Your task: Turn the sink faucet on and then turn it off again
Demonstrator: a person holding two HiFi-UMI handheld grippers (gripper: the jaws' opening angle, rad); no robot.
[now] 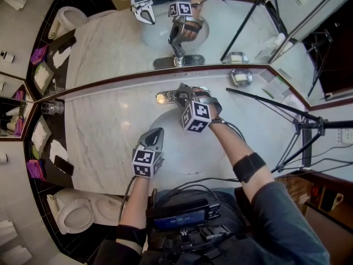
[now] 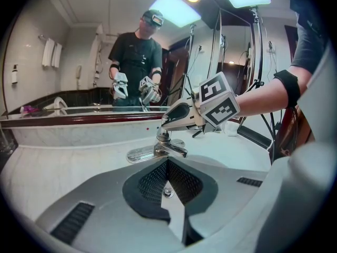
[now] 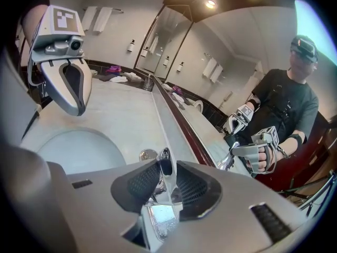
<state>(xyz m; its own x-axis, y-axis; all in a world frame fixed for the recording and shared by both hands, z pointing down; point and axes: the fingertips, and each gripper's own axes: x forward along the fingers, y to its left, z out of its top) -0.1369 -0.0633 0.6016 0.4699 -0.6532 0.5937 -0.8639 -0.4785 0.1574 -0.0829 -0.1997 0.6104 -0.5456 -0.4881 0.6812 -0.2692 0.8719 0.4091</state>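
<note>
Gripping the shiny chrome faucet handle [image 3: 164, 165] at the sink's [image 1: 182, 154] far edge, we have the right gripper [image 3: 164, 179] clamped on it, jaws either side; the left gripper [image 1: 156, 134] hangs nearer, jaws closed, empty.

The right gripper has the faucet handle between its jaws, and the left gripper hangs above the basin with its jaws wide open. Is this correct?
Not quite: the left gripper view shows the left gripper shut and empty, not wide open. The rest holds: the right gripper has the faucet handle between its jaws, and the left one hangs above the basin.
</note>
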